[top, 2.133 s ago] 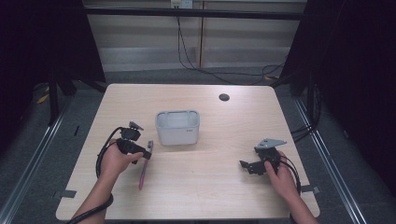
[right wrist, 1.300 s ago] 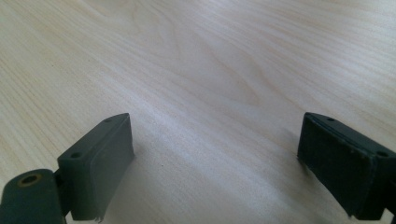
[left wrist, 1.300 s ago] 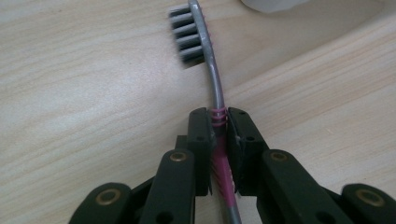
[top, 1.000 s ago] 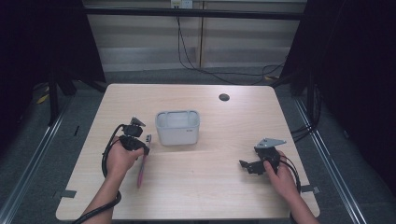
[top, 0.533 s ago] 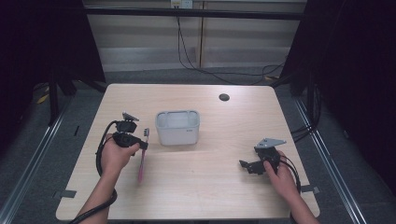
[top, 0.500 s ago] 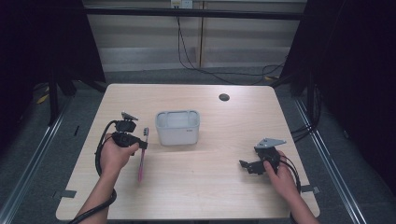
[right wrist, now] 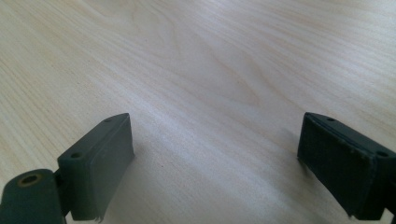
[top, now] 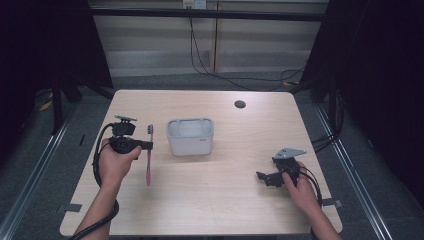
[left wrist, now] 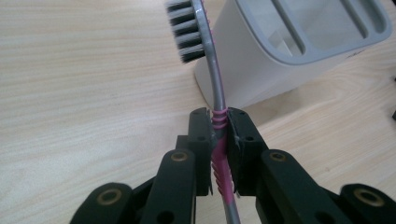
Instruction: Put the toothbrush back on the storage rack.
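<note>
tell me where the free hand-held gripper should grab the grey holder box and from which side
Probably one of the short side walls of the grey holder box, coming down from above. The box stands upright with its top open, so one jaw could slip inside and the other outside a thin wall. The right hand-held gripper is open and idle; the left hand-held gripper is shut on the pink toothbrush.

Pale, light-grained wood across the table (top: 225, 200), with one small dark round spot (top: 240, 104) near its far edge. Pink handle with ribbed pink grip, grey neck and dark bristles with white tips on the toothbrush (left wrist: 215, 100); light grey for the slotted holder (top: 190, 137). Black on both the left gripper (left wrist: 217, 149) and the right gripper (right wrist: 215, 163), brass-coloured rivets at their joints.
</note>
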`<state>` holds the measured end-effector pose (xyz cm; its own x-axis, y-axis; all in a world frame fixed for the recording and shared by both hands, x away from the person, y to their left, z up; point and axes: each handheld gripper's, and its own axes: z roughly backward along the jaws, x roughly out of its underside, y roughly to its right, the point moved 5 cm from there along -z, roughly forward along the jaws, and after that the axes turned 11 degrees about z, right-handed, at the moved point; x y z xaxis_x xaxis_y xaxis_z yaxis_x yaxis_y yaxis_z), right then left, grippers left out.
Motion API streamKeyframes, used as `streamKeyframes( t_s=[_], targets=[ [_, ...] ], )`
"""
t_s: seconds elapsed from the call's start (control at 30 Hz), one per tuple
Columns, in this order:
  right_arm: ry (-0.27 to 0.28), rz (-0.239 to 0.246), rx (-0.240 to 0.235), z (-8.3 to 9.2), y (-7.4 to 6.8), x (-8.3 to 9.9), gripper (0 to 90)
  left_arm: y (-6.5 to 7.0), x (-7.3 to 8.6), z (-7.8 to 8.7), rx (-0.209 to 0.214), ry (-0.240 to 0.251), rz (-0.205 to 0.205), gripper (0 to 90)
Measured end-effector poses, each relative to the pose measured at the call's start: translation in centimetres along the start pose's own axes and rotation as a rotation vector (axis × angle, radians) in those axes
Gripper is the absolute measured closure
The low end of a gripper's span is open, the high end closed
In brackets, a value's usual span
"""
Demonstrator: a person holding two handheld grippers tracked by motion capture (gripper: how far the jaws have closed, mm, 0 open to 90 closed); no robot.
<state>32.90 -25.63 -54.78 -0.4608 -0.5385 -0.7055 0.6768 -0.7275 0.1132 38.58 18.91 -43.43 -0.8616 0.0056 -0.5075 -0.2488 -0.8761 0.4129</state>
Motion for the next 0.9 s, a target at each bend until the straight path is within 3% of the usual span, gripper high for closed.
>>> streamKeyframes(
  t_s=[0.9],
  targets=[
    [0.001,0.0,-0.001,0.0,0.0,0.0,9.9,1.4,-2.5,3.2,0.036,0.264,-0.02,80.8]
  ],
)
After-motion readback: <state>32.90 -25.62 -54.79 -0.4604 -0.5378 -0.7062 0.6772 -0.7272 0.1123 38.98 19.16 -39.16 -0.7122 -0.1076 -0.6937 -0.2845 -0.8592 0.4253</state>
